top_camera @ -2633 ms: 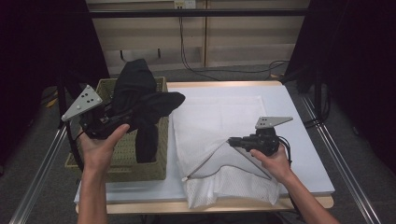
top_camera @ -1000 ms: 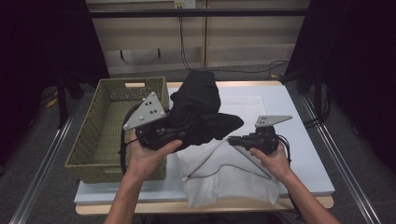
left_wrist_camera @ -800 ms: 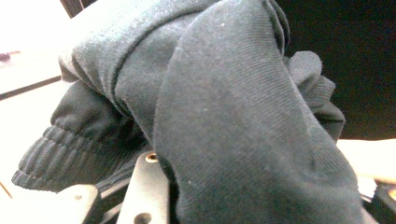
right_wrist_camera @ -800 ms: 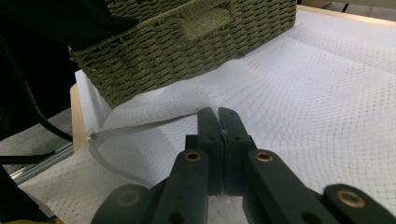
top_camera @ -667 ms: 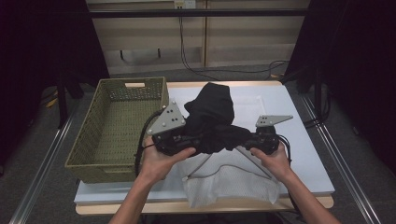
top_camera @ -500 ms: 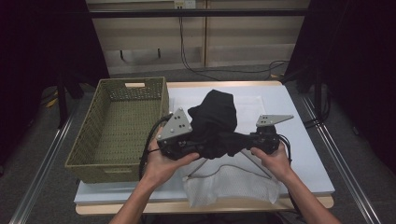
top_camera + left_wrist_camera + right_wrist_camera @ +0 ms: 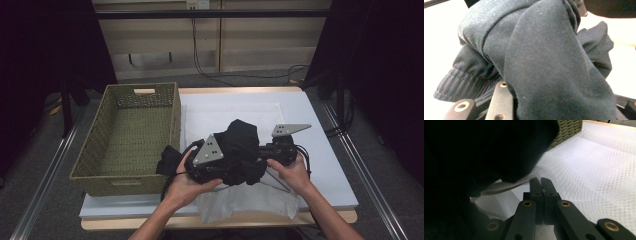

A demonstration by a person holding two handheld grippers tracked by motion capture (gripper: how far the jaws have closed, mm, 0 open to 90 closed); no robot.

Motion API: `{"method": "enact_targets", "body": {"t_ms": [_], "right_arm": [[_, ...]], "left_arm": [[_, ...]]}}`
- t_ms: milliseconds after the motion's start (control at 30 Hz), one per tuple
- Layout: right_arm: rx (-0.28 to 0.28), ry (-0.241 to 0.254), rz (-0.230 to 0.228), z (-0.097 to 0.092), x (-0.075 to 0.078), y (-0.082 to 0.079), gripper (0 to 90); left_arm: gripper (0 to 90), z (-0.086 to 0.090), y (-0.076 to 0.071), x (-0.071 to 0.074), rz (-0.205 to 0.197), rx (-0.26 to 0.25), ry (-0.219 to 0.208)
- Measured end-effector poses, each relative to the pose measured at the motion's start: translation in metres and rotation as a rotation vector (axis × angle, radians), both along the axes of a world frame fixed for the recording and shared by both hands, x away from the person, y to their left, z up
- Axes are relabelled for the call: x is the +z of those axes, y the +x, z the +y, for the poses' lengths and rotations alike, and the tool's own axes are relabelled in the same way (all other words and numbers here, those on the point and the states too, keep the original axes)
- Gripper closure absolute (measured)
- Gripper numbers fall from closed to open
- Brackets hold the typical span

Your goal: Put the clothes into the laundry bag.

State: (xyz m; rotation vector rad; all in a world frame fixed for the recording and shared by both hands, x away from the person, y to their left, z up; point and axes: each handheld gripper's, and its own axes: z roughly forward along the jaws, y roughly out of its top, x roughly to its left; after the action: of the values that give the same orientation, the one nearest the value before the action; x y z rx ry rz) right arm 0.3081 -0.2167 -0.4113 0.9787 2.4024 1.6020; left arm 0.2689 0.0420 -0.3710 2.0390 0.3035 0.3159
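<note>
A dark garment (image 7: 239,152), soft knit with a ribbed cuff, hangs bunched between your two hands above the front of the white table (image 7: 320,130). It drapes over your left gripper (image 7: 212,167), whose jaws are buried in the cloth and have just been easing apart. In the left gripper view the fabric lies folded across them, so you cannot tell from the pictures whether they press on it.

The bundle runs roughly left to right, thickest in the middle, with one end trailing off toward the wicker basket (image 7: 130,135) at the left. Your left hand (image 7: 187,180) is the nearer one and carries the weight.

Just beneath and to the right lies a white mesh laundry bag (image 7: 584,170), flat on the table. Your right gripper (image 7: 541,185) is pressed together on the bag's edge, lifting it so the mouth gapes toward the garment. The garment sits just left of that gripper and slightly above the opening, touching or almost touching the bag. The next move looks like a push rightward and down into the mouth.
</note>
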Motion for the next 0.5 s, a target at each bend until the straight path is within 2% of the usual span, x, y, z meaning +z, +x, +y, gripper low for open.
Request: {"method": "enact_targets", "body": {"t_ms": [133, 167, 200, 233, 267, 433, 500], "right_arm": [[-0.001, -0.003, -0.001, -0.001, -0.001, 0.000, 89.2], [-0.001, -0.003, -0.001, -0.001, -0.001, 0.000, 89.2], [-0.010, -0.013, 0.010, 0.000, -0.002, 0.000, 89.2], [-0.010, -0.016, 0.012, 0.000, -0.003, 0.000, 89.2], [-0.007, -0.022, 0.010, 0.001, -0.004, 0.001, 89.2], [-0.012, -0.031, 0.018, 0.003, -0.007, 0.002, 89.3], [-0.013, -0.032, 0.015, 0.003, -0.007, 0.002, 89.3]], "left_arm": [[63.5, -0.007, 0.000, -0.009, 0.011, 0.001, 0.012], [63.5, -0.009, -0.001, -0.012, 0.002, -0.002, 0.036], [63.1, -0.013, -0.001, -0.020, 0.012, -0.018, 0.061], [62.9, -0.013, -0.001, -0.020, 0.012, -0.018, 0.061], [62.7, -0.017, -0.003, -0.028, 0.010, -0.005, 0.079], [61.8, -0.016, 0.000, -0.039, 0.029, -0.007, 0.098], [61.5, -0.016, 0.001, -0.041, 0.022, -0.016, 0.114]]}}
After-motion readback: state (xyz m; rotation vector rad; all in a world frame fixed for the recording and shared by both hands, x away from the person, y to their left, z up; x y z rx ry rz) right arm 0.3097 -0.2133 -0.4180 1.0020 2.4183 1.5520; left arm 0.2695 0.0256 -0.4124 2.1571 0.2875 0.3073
